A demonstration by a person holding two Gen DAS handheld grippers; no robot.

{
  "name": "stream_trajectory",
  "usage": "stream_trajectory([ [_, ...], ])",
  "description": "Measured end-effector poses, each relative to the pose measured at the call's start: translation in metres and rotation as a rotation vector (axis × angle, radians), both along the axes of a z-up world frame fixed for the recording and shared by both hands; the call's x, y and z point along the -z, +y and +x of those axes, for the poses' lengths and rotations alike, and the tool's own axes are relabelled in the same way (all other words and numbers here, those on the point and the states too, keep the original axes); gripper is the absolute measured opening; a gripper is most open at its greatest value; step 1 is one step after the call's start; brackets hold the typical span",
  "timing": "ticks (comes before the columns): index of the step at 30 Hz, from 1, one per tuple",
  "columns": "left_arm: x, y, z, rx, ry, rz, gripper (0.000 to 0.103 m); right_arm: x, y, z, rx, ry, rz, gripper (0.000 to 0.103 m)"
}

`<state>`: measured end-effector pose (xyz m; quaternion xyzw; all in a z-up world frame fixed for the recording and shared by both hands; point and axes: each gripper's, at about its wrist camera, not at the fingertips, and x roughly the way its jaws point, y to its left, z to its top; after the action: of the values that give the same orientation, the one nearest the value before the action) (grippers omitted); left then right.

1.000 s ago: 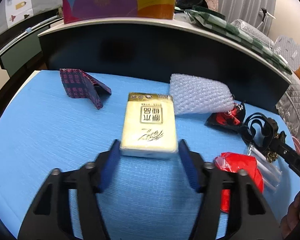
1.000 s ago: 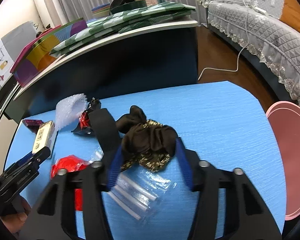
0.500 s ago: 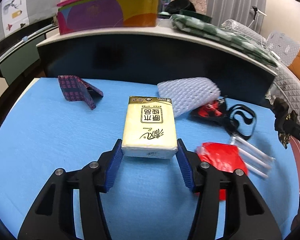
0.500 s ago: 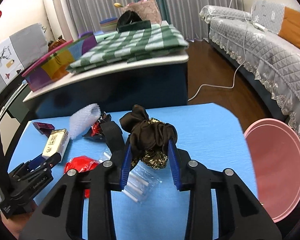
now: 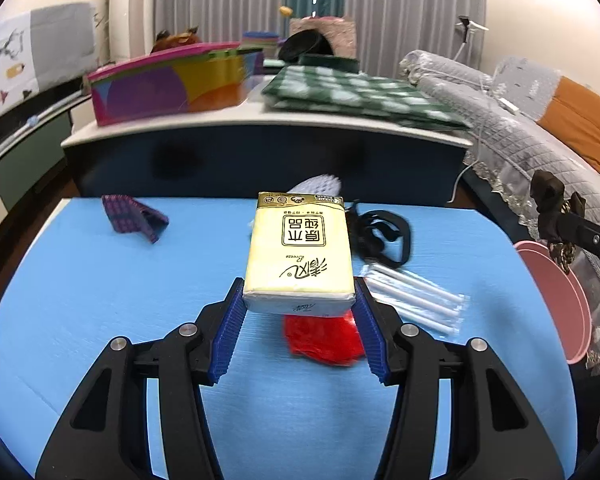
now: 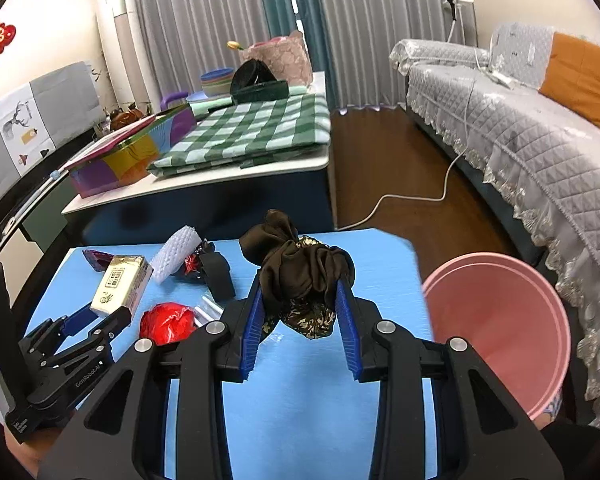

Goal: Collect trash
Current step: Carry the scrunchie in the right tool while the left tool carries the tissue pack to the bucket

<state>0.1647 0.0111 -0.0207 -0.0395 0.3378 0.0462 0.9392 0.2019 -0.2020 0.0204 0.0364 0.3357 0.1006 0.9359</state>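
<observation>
Left wrist view first: your left hand-held gripper [image 5: 299, 308] is clamped on the near end of a yellow tissue pack [image 5: 300, 254], and the pack sits dead centre in the frame, lifted clear of the blue tabletop [image 5: 80, 300]. Right under it, lower centre, there's a crumpled red wrapper [image 5: 324, 340] on the tabletop. Just right of that is a clear packet of white straws [image 5: 416, 300], and above it, right of centre, a black strap [image 5: 380, 236]. A folded purple patterned wrapper [image 5: 134, 218] lies over in the left-middle part of the frame, and a bit of white bubble wrap [image 5: 320, 182] peeks out from behind the top of the pack. At the far right edge you can see the pink bin [image 5: 556, 300] with your other tool hanging above it.

Right wrist view: your right hand-held gripper [image 6: 300, 304] is closed on a bunched dark brown cloth with gold print [image 6: 300, 276], centre of the frame, held off the tabletop [image 6: 300, 400]. The pink bin [image 6: 496, 332] sits at the right of the frame, beside the tabletop's edge. At lower left your left hand-held gripper [image 6: 100, 316] shows up with the tissue pack [image 6: 120, 286] in it, and the red wrapper [image 6: 166, 322] lies just right of that.
</observation>
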Motion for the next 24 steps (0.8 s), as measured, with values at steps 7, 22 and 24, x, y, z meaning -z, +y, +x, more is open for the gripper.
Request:
stream_trajectory([
  [7,-0.011,-0.015,-0.013,0.022,-0.036,-0.026,0.052,-0.012,-0.021,-0.019,0.004,-0.028,-0.014,0.035],
  [22,-0.020,-0.072,-0.024,0.134,-0.085,-0.017,0.052,-0.029,-0.086,-0.042,0.094,-0.074,-0.028,0.035],
  [24,-0.022,-0.080,-0.025,0.152,-0.094,-0.017,0.052,-0.030,-0.093,-0.044,0.106,-0.078,-0.034,0.035],
])
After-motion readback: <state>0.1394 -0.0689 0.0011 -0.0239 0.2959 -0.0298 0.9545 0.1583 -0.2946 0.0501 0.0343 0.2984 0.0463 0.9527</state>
